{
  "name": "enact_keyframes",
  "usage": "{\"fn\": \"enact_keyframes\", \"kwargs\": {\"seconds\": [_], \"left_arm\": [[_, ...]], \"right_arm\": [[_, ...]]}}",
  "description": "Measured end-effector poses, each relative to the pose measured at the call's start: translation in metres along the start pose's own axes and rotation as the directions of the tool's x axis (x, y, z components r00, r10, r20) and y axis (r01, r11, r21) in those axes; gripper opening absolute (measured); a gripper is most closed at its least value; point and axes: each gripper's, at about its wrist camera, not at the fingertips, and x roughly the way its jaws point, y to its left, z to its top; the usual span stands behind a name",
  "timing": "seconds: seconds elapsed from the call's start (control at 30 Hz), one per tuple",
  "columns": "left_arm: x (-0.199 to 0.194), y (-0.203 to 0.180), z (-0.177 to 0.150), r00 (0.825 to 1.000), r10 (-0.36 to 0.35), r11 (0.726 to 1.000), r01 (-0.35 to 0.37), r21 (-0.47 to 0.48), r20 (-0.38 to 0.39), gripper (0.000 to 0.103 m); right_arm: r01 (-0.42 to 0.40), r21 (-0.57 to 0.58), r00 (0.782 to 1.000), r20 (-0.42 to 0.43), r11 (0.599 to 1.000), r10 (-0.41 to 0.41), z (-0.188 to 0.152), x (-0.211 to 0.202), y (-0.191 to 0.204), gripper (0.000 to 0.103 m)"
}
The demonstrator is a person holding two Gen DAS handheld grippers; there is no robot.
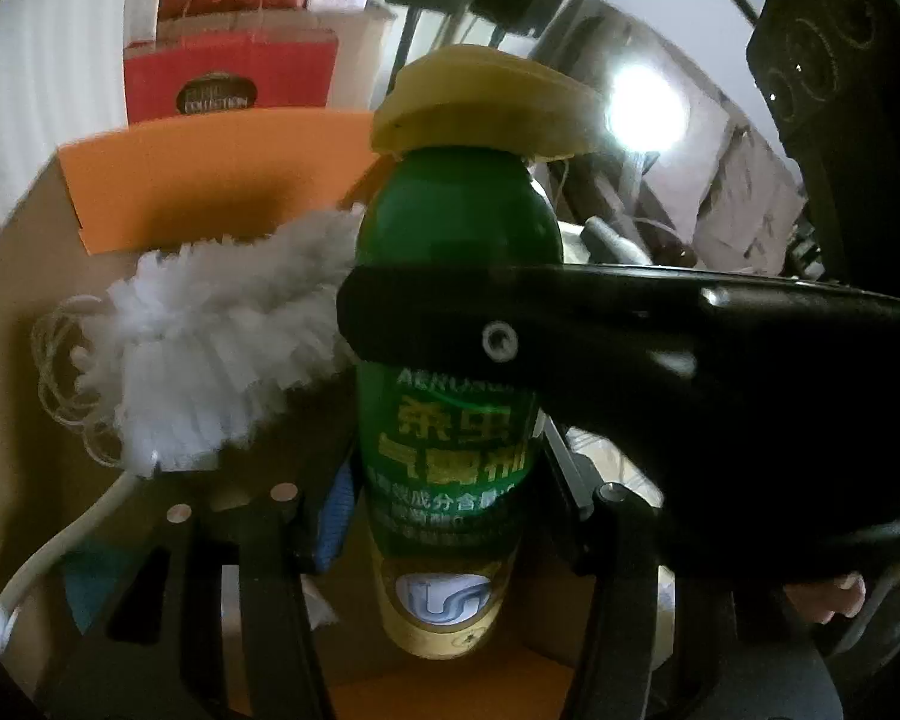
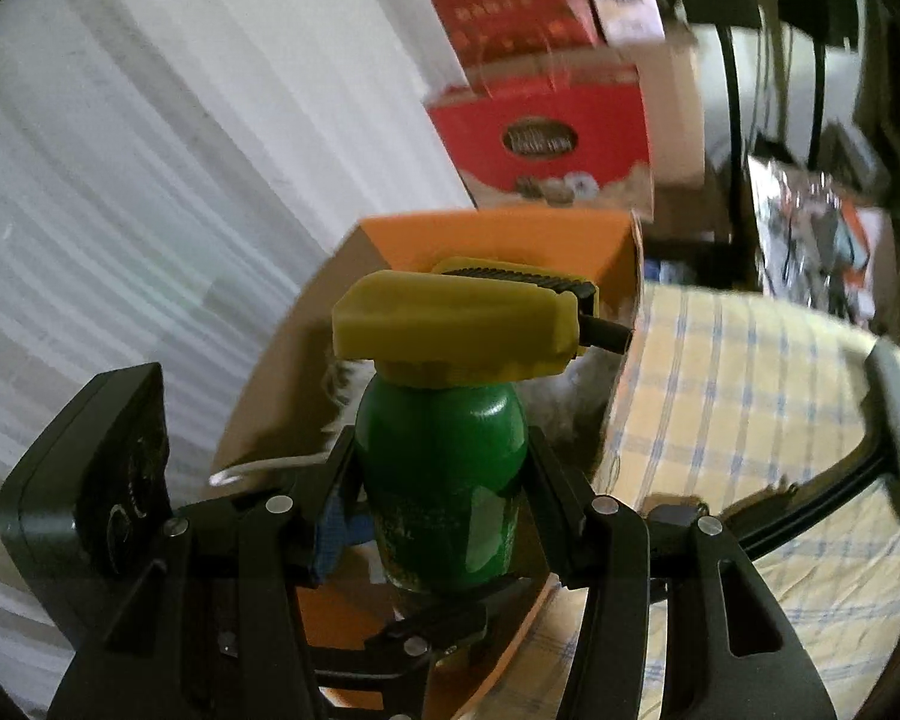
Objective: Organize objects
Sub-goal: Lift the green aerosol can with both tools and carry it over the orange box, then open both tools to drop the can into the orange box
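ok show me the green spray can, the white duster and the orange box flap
green spray can [image 2: 438,468], right wrist view, upper body.
white duster [image 1: 222,336], left wrist view, fluffy head.
orange box flap [image 1: 210,180], left wrist view, flap's middle.

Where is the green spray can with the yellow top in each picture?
Left wrist view: the green spray can stands upright in the middle, a black gripper finger crossing its front.
Right wrist view: the can is at lower centre, between the fingers.
Shared landmark: the orange box flap behind it.

The spray can [image 1: 450,276] is green with a yellow cap [image 1: 480,102]. The open box [image 2: 498,237] has orange flaps; the cloth [image 2: 750,396] is yellow with blue checks
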Motion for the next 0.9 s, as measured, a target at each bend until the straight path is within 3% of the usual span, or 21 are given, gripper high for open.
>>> {"fn": "enact_keyframes", "kwargs": {"seconds": [0.3, 0.47, 0.53, 0.67, 0.9], "left_arm": [[0.018, 0.012, 0.012, 0.996, 0.046, 0.997, -0.05, -0.055, -0.074, 0.05], [0.024, 0.018, 0.012, 0.992, 0.073, 0.993, -0.083, -0.088, -0.108, 0.05], [0.021, 0.018, 0.006, 0.99, 0.087, 0.99, -0.098, -0.099, -0.108, 0.05], [0.008, 0.021, 0.0, 0.997, 0.056, 0.988, -0.064, -0.141, -0.061, 0.067], [-0.018, 0.012, -0.003, 0.994, 0.11, 0.988, -0.11, -0.111, -0.01, 0.076]], "right_arm": [[0.068, 0.026, 0.998, -0.007, 0.997, -0.068, 0.009, 0.015, -0.015, 0.055], [0.03, 0.042, 0.999, 0.014, 0.999, -0.031, 0.004, -0.002, -0.024, 0.055], [0.058, 0.037, 0.998, 0.029, 0.998, -0.059, 0.001, -0.011, -0.025, 0.062], [0.124, 0.001, 0.99, 0.069, 0.992, -0.124, -0.01, -0.031, -0.024, 0.064], [0.181, 0.004, 0.974, 0.139, 0.983, -0.18, -0.033, -0.074, -0.031, 0.064]]}}
